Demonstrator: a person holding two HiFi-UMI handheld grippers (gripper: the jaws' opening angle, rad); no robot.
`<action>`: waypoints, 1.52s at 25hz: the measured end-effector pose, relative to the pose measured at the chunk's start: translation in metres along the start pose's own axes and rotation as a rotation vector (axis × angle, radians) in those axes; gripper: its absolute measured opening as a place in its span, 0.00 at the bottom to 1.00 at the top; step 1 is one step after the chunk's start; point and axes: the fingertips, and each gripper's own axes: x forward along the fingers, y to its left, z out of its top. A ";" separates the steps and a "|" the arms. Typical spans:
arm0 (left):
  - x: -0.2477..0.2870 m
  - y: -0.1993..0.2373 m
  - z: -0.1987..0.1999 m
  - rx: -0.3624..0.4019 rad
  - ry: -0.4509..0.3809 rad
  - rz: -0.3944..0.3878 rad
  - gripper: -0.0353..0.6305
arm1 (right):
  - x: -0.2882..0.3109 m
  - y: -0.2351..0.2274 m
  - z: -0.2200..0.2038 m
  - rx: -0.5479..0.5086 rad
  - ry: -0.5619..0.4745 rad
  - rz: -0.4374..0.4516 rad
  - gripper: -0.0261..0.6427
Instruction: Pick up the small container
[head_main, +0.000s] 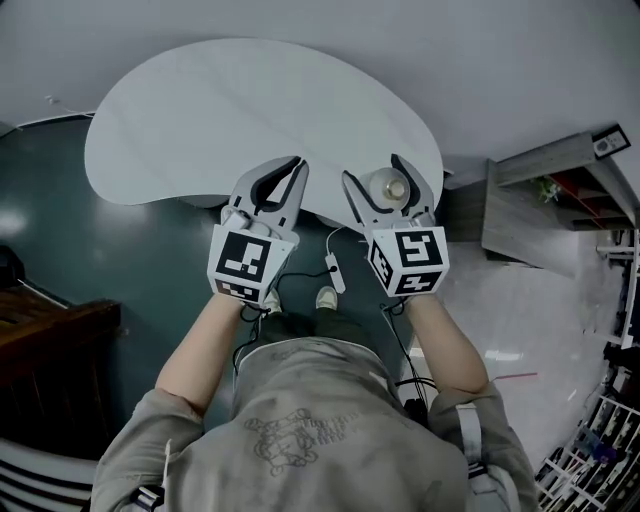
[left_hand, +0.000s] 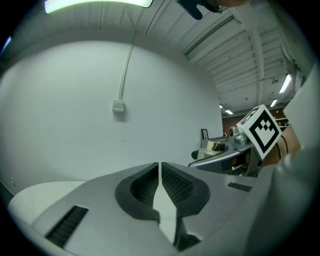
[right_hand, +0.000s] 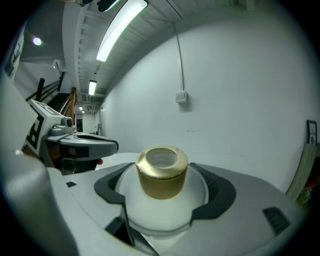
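Observation:
The small container (right_hand: 162, 192) is a round white pot with a gold cap (right_hand: 162, 171). It sits between the jaws of my right gripper (right_hand: 165, 195), which is shut on its body. In the head view the container (head_main: 388, 185) shows between the right gripper's (head_main: 385, 190) jaws, above the near edge of the white table (head_main: 240, 120). My left gripper (head_main: 285, 180) hovers beside it to the left, shut with nothing held; its jaws (left_hand: 160, 187) meet with only a hairline gap. The container (left_hand: 215, 146) also appears small at the right of the left gripper view.
The white kidney-shaped table stands over a dark teal floor (head_main: 90, 250). A grey shelf unit (head_main: 550, 200) is at the right, and a dark wooden piece (head_main: 50, 330) at the left. A white wall (right_hand: 235, 90) with a cable and socket lies ahead.

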 end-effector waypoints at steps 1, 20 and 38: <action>-0.003 -0.003 0.007 0.009 -0.009 -0.001 0.10 | -0.009 0.002 0.008 -0.006 -0.009 0.006 0.54; -0.070 -0.057 0.045 0.094 -0.031 -0.053 0.10 | -0.104 0.066 0.038 -0.006 -0.029 0.140 0.54; -0.077 -0.084 0.030 0.100 0.015 -0.106 0.10 | -0.120 0.069 0.011 0.020 0.024 0.154 0.54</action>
